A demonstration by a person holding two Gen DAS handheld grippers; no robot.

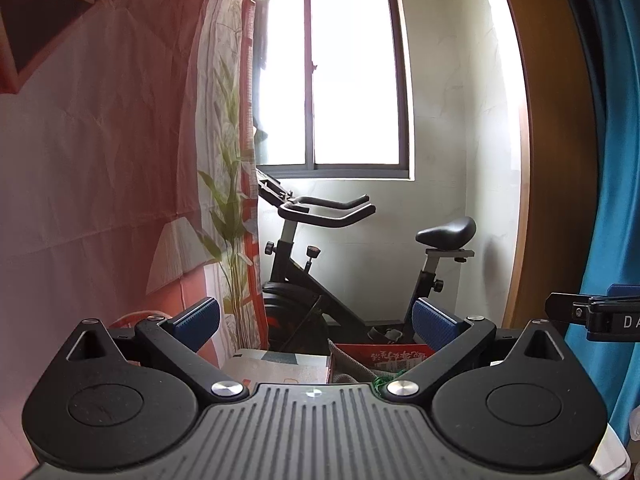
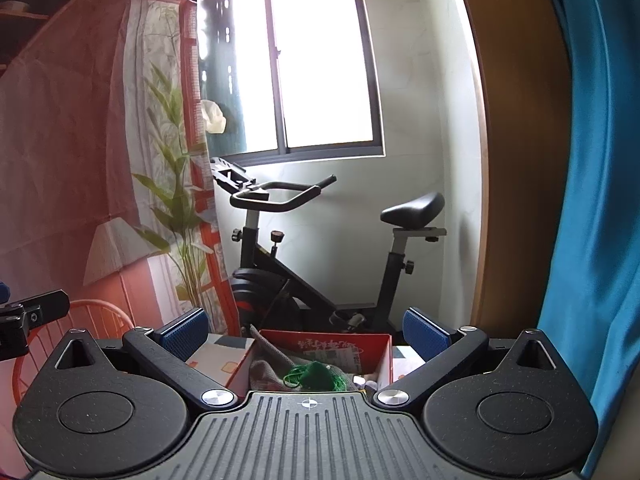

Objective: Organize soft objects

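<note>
Below the window, red box (image 2: 340,346) holds green netting (image 2: 316,376); both tools spread, empty

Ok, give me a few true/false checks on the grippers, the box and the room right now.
1. Both grippers are open and hold nothing. True: the left gripper and the right gripper both show wide-spread pads with nothing between them.
2. The red box is empty. False: grey cloth and a green tangle lie in it.
3. An exercise bike stands under the window. True.
4. The curtain on the right is red. False: it is blue.
5. The right gripper grips the grey cloth. False: it is apart from it, pads open.
</note>
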